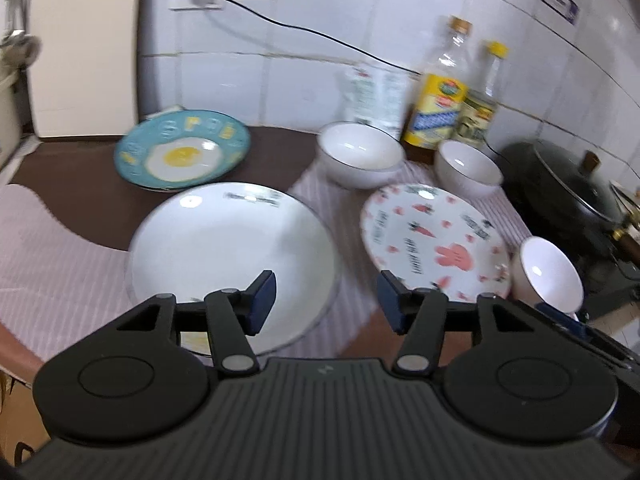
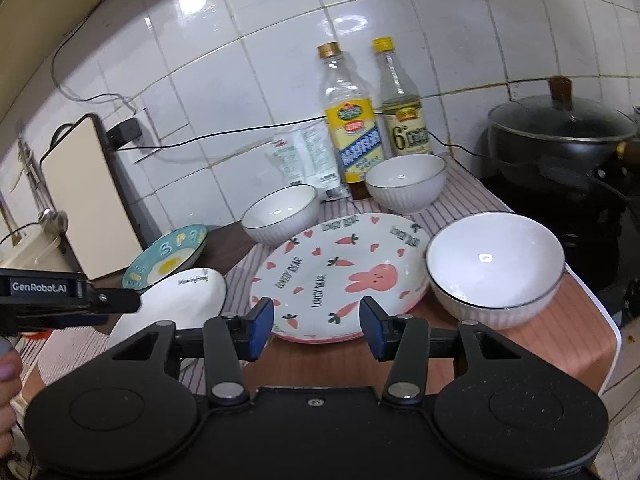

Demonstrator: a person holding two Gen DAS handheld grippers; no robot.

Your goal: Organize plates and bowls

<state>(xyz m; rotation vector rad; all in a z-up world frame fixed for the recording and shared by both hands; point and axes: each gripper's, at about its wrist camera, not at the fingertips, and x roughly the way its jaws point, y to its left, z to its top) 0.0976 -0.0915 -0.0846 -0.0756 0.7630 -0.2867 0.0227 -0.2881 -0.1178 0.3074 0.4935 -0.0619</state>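
Both grippers' jaws half-open, empty.

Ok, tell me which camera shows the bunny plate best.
The right wrist view: the bunny plate sits centred and sharp, its whole face and lettering readable, only the near rim cut by the claw fingers. The left wrist view shows it off to the right, blurred.

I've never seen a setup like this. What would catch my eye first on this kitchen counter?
Probably the pink bunny plate with carrots and hearts, lying at the counter's centre among three white bowls, the nearest just right of it. Further left lies a blue fried-egg plate behind a plain white plate. In the foreground, the right tongs hang open and empty.
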